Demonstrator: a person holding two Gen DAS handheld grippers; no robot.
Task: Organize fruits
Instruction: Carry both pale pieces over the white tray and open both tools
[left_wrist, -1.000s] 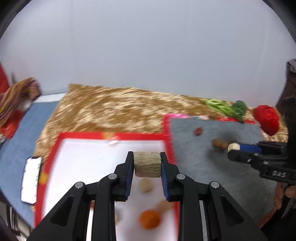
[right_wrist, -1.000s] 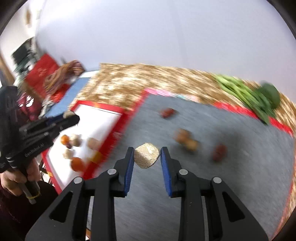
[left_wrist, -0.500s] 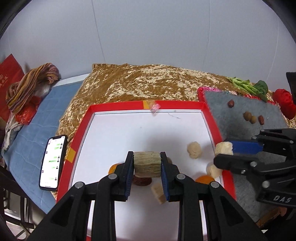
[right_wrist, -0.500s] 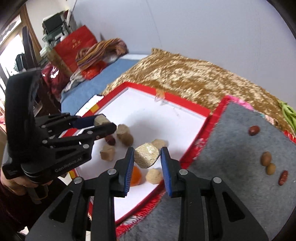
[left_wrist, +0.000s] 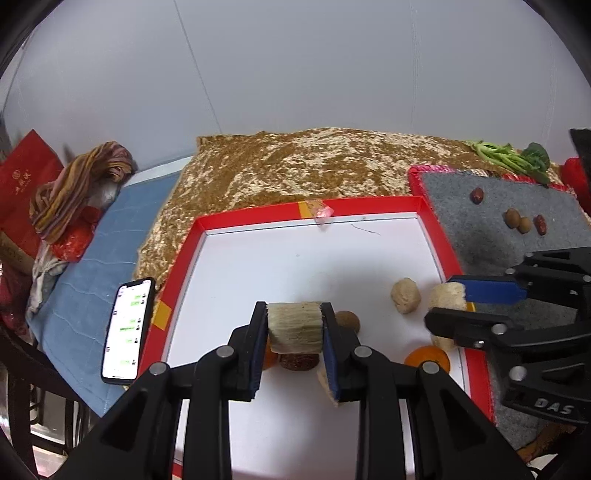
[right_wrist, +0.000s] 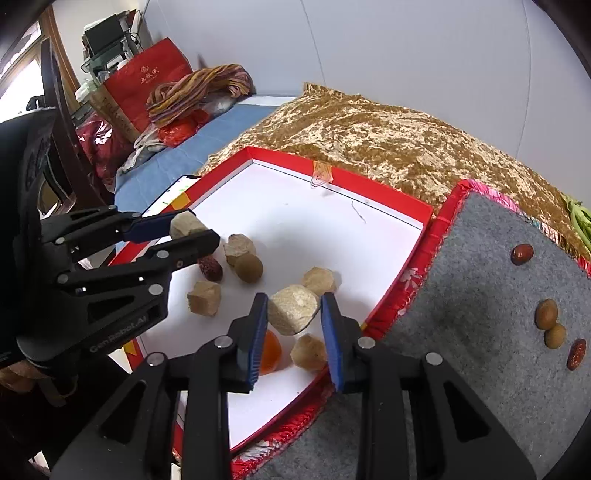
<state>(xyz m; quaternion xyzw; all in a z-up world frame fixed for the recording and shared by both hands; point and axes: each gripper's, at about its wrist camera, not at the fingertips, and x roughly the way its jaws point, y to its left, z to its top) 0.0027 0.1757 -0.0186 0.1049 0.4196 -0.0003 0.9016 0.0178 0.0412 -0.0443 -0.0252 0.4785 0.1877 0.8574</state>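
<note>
Two grippers, each clamped on a tan chunk over the red tray (left_wrist: 424, 202), prob so they drop w/ the pile already there. Left gripper (left_wrist: 294, 325) pinches its tan block (left_wrist: 294, 326), angled down; right gripper (right_wrist: 294, 314) grips its tan cube (right_wrist: 293, 314) near the tray's edge, tilted down too, w/ more fruits on the grey mat (right_wrist: 480, 288).

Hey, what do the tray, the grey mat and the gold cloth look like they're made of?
Tray: probably cardboard, a thin folded red rim with tape patches around a matte white floor. Grey mat: looks like felt, with a fuzzy, dull nap and a red floral fabric border. Gold cloth: likely crushed velvet, judging by its mottled sheen and soft wrinkles.
</note>
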